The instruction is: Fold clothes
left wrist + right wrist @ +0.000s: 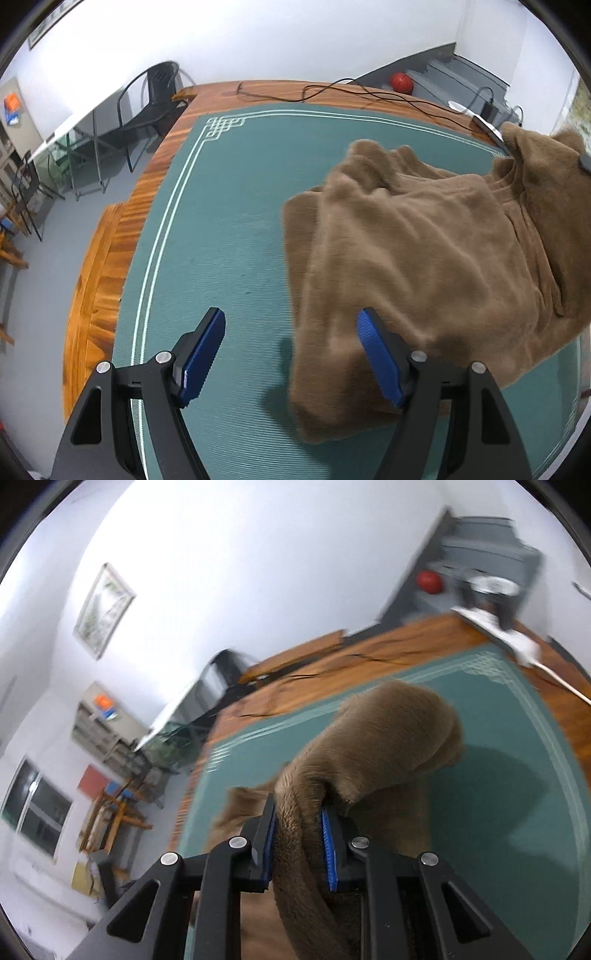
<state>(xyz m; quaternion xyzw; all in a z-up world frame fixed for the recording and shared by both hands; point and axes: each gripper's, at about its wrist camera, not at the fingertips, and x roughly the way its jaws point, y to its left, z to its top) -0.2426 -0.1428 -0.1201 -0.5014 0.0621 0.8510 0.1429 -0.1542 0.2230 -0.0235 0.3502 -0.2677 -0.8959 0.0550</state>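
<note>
A fluffy brown garment [424, 251] lies partly folded on the green mat [229, 221], over its right half. My left gripper [291, 354] is open just above the mat; its right finger [376, 354] sits over the garment's near left edge, its left finger [203, 354] over bare mat. In the right wrist view, my right gripper [297, 836] is shut on a thick bunched fold of the brown garment [388, 734], lifted off the mat, with the cloth arching forward and drooping down.
The mat covers a wooden table [110, 266]. Black cables [351, 92] and a white device [480, 122] lie along the far edge. A black chair [147, 107] stands beyond the far left corner, and a red ball [402, 82] rests on grey stairs.
</note>
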